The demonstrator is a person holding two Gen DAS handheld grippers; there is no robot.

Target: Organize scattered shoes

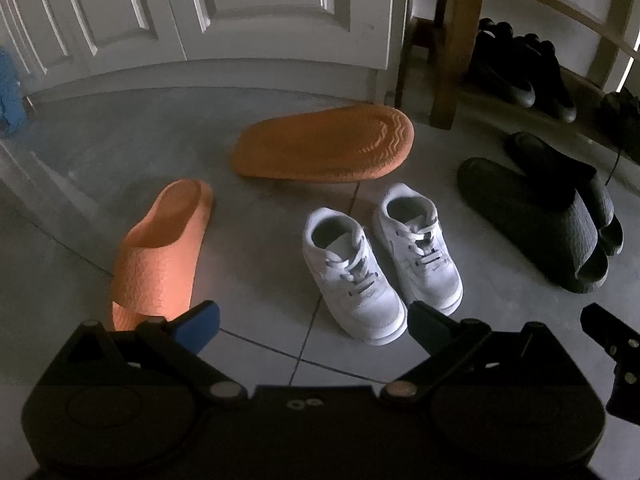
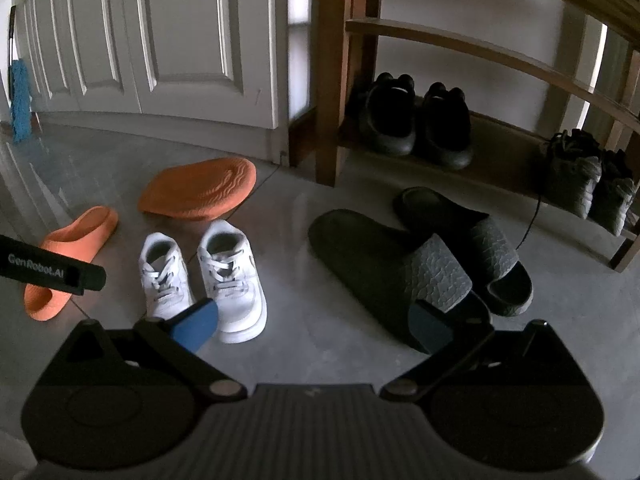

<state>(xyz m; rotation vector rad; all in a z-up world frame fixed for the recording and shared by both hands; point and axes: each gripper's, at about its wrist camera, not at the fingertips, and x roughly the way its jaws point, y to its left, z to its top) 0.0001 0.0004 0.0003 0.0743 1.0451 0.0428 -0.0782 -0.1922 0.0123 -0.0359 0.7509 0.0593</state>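
Both grippers, left and right, hover with jaws wide, holding nothing. White sneakers sit paired on the floor; one orange slide lies overturned, apart from its mate.

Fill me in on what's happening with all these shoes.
A person holds two grippers above a tiled floor, tidying shoes. Both the left gripper and right gripper are open and empty. One orange slide sits upright, the other orange slide is flipped sole-up. The white sneakers and black slides stand paired. Dark shoes are already on the wooden rack.
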